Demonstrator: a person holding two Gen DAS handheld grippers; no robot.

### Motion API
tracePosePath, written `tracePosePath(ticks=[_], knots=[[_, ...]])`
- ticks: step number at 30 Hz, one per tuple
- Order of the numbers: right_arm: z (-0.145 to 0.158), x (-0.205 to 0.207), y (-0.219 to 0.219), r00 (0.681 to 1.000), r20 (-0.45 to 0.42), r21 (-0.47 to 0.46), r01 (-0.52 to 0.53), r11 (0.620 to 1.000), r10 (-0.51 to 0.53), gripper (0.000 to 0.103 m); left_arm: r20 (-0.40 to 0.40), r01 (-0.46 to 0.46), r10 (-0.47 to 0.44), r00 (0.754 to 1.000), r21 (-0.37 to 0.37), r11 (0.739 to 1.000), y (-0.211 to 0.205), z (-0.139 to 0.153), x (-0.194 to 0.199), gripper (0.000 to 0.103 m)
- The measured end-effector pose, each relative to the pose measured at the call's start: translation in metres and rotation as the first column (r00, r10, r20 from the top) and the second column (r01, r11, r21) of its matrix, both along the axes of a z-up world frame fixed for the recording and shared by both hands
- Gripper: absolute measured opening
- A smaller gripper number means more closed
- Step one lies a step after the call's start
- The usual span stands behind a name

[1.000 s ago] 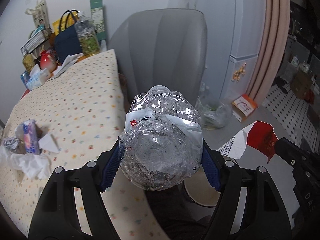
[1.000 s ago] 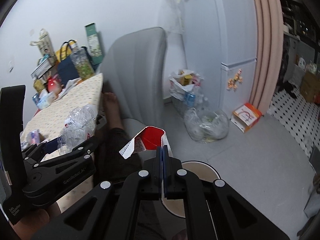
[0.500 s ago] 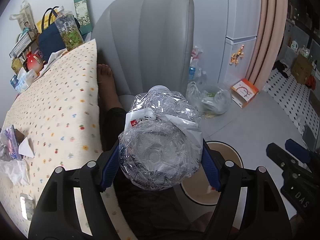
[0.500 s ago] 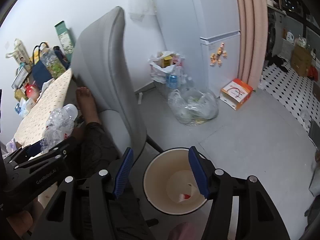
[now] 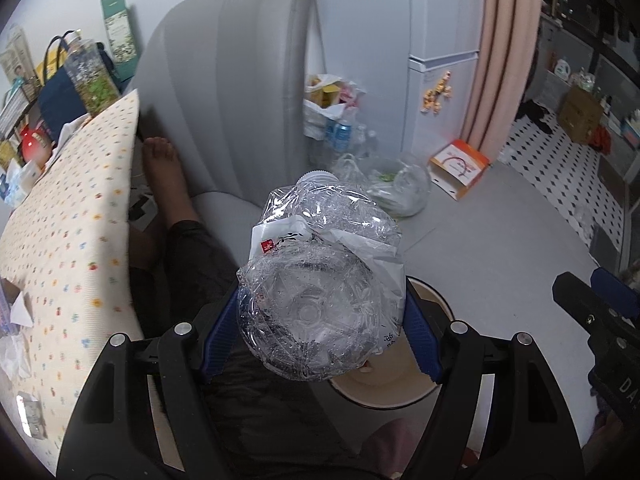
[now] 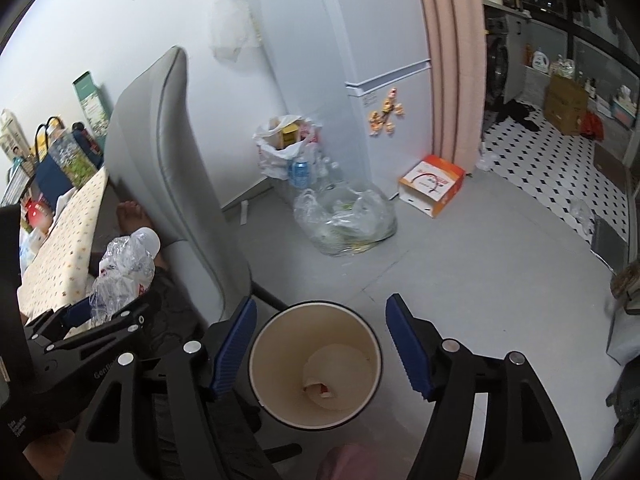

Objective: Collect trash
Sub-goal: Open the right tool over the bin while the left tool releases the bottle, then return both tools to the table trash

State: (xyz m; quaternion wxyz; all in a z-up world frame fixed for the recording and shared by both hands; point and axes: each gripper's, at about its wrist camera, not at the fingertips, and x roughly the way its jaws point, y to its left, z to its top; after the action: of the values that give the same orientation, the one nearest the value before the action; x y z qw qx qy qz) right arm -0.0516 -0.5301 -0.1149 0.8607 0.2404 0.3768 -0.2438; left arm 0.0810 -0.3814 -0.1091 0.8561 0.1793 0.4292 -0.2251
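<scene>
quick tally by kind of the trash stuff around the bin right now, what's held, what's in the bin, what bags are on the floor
crushed clear plastic bottle, held in the left gripper: 1
round cream waste bin: 1
red and white paper scrap in the bin: 1
clear plastic bag on the floor: 1
white plastic bag by the wall: 1
total: 5

Each handheld unit is showing the same build. The left black plastic two-finger gripper is carrying ribbed blue pads on the inner faces of its jaws, with round silver screw heads sitting at the finger pivots. The right black plastic two-finger gripper is matching it in every part. White lettering is showing on the black housings. The person is wearing dark patterned trousers; one foot is bare.
</scene>
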Motion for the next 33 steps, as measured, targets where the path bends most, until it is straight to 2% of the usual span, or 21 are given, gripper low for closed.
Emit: tracePosePath(ticks=[2, 5, 9, 17, 23, 33], knots=[[-0.001, -0.004, -0.003, 1.0, -0.003, 0.0, 0.012, 1.0, -0.012, 0.068, -0.016, 0.015, -0.015, 1.0, -0.001, 1.0, -0.005, -0.002, -0.002, 0.074], [0.0, -0.008, -0.007, 1.0, -0.001, -0.003, 0.03, 1.0, -0.03, 0.076, -0.023, 0.018, -0.018, 1.0, -0.011, 1.0, -0.006, -0.002, -0.002, 0.087], [0.004, -0.012, -0.01, 0.999, 0.018, -0.007, 0.04, 0.999, -0.04, 0.083, -0.024, 0.005, -0.006, 1.0, -0.044, 0.999, 0.0, 0.004, 0.001, 0.09], [0.013, -0.008, -0.001, 0.999, 0.034, -0.019, 0.019, 1.0, -0.018, 0.087, -0.011, -0.032, 0.031, 0.999, -0.076, 0.997, 0.023, 0.021, 0.006, 0.093], [0.027, 0.004, 0.023, 0.998, 0.05, -0.036, -0.034, 0.999, 0.035, 0.091, 0.026, -0.115, 0.119, 0.993, -0.11, 0.987, 0.063, 0.041, 0.012, 0.093], [0.056, 0.029, 0.087, 0.985, 0.086, -0.068, -0.147, 0.987, 0.153, 0.095, 0.082, -0.243, 0.26, 0.962, -0.17, 0.955, 0.15, 0.072, 0.015, 0.094]])
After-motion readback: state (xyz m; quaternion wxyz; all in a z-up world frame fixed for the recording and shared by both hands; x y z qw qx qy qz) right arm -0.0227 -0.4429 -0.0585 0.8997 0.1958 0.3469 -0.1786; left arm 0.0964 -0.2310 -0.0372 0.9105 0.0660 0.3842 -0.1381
